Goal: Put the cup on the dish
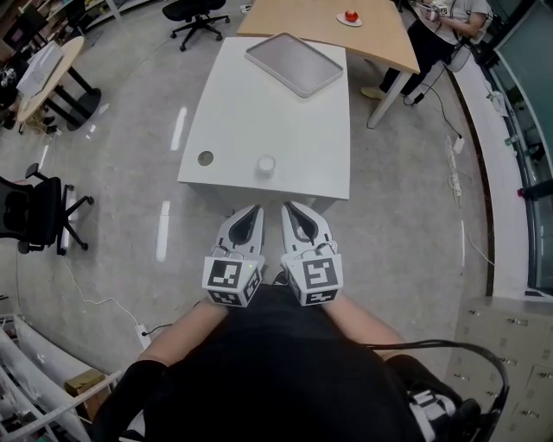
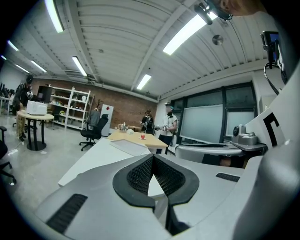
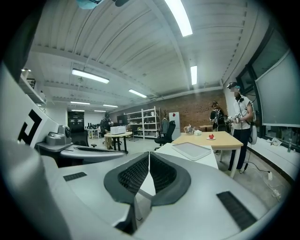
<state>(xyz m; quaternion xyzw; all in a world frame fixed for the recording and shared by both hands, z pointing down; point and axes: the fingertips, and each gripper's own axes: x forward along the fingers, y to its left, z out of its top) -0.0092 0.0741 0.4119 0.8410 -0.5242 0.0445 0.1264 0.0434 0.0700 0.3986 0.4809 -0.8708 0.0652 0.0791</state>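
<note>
A small white cup (image 1: 266, 164) stands near the front edge of the white table (image 1: 259, 112). At the table's far end lies a flat grey tray (image 1: 295, 63), also seen in the left gripper view (image 2: 129, 146) and the right gripper view (image 3: 193, 150). A small white dish (image 1: 351, 18) with a red thing on it sits on the wooden table behind. My left gripper (image 1: 251, 212) and right gripper (image 1: 292, 210) are held side by side in front of the table, short of the cup. Both are shut and empty, as the closed pads show (image 2: 153, 157) (image 3: 149, 154).
A dark round hole (image 1: 205, 159) sits in the tabletop left of the cup. The wooden table (image 1: 328, 22) butts against the white one. A person (image 1: 449, 17) stands at its far right. Office chairs (image 1: 197, 15) (image 1: 34, 211) and cables lie on the floor around.
</note>
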